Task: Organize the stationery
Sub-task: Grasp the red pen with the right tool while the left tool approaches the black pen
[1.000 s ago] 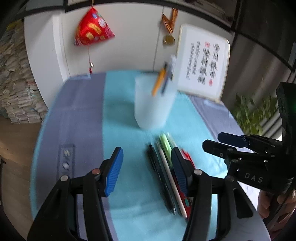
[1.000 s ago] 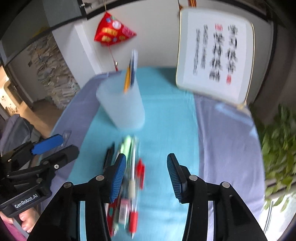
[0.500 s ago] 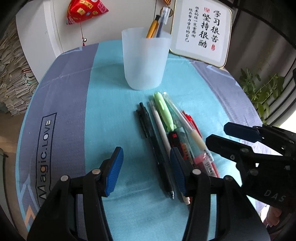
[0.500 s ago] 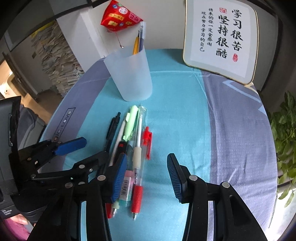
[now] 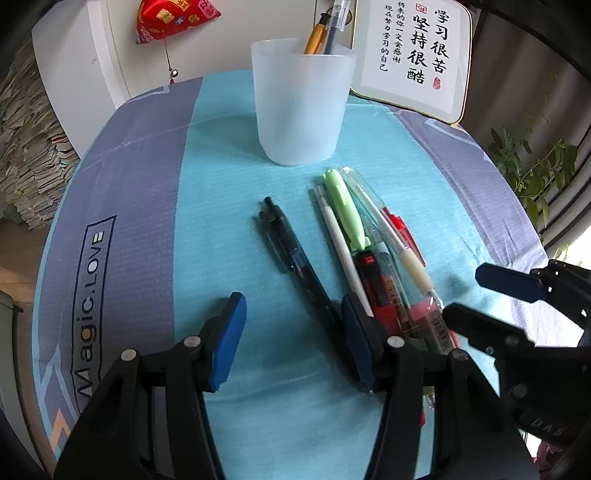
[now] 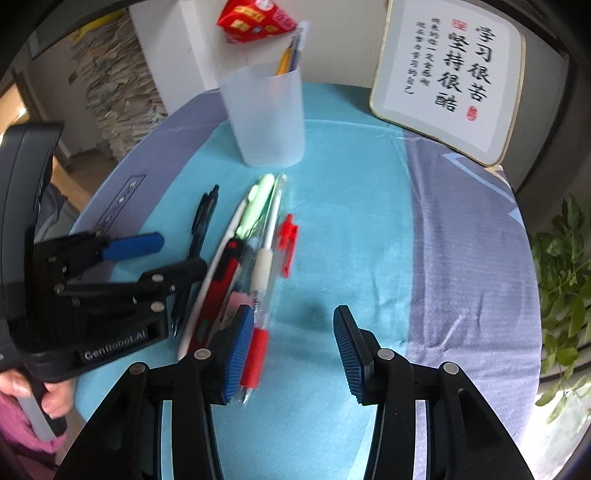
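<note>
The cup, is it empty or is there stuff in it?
Not empty. The cup stands upright with two pens sticking out above its rim.

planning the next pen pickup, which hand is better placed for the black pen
Left. The left tongs are open with the black pen lying just ahead between them; the right tongs sit over bare cloth beside the red pen.

Cup [image 5: 301, 107] frosted white; cloth [image 5: 229, 177] turquoise with grey-violet bands (dark lettering); pens: black [image 5: 295, 258], white [image 5: 340, 236], pale green [image 5: 345, 210], red [image 5: 402, 230].

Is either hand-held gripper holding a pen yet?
No. Left hand-held gripper and right hand-held gripper are both open and empty; the pens lie on the cloth.
</note>
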The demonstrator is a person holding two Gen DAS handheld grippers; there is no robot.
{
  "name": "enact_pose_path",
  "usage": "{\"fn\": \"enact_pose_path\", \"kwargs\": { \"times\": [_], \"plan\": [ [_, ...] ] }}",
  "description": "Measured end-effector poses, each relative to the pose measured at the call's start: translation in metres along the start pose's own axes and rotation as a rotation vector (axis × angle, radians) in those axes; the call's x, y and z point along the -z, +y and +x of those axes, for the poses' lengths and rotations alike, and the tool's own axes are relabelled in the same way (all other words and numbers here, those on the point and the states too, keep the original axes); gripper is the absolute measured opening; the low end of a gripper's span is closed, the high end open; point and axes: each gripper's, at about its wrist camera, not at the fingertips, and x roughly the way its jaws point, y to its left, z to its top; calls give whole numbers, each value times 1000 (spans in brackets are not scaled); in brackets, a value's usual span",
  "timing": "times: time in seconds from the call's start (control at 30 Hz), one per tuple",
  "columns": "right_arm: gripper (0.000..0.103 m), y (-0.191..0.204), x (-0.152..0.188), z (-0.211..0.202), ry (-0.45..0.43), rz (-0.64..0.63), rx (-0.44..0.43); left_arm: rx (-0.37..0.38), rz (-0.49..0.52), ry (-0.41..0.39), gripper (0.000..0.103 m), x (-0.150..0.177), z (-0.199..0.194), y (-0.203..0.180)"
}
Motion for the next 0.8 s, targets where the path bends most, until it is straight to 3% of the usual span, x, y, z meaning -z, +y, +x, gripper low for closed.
{"fn": "enact_pose_path", "kwargs": {
  "times": [0.2,0.23,0.27,0.3,0.4,0.63,0.8],
  "plan": [
    [45,9,3,15,25,-42,58,-4,-12,4,52,0,1,4],
    [41,10,2,16,18,-45,68,-11,-9,4,52,-1,1,2],
    [25,9,2,16,14,-43,68,-24,-3,1,50,-2,3,0],
    [16,9,1,15,17,-39,67,-33,5,-3,45,-2,4,-3],
    [11,-2,2,14,28,-9,66,-18,31,-13,23,-5,4,-8],
    [10,-32,9,3,50,30,106,54,29,27,17,-3,0,5],
    [10,-40,12,1,84,-7,114,50,43,56,16,2,-5,17]
  ]
}}
